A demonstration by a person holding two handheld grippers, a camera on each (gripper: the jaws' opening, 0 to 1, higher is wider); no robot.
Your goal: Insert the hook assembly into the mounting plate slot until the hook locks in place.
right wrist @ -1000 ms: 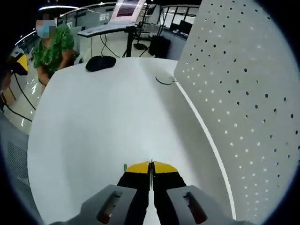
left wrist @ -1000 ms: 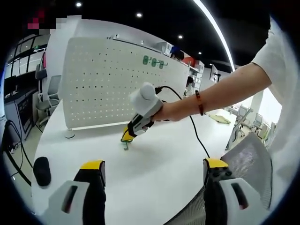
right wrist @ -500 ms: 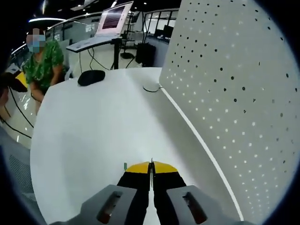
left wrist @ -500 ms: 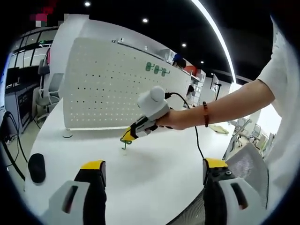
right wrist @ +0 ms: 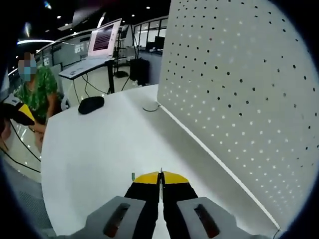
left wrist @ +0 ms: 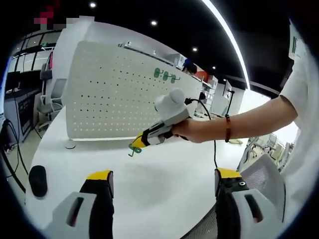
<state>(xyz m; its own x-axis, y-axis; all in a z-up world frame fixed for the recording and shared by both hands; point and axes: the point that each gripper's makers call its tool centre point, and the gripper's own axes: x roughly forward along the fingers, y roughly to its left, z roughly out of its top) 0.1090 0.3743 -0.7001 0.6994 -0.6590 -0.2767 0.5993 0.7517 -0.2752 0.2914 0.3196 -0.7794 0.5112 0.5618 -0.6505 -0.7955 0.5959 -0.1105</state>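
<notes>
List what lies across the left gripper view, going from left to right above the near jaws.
Black mouse → white pegboard → green hook → right gripper → the person's hand → red wrist band → grey mesh chair.

In the right gripper view the right tongs (right wrist: 160, 175) cover most of the green hook (right wrist: 133, 176); a sliver shows beside the tips. The pegboard (right wrist: 239, 89) runs off the top and right edges. In the left gripper view, the green pieces (left wrist: 165, 75) high on the pegboard are too small to tell.
</notes>
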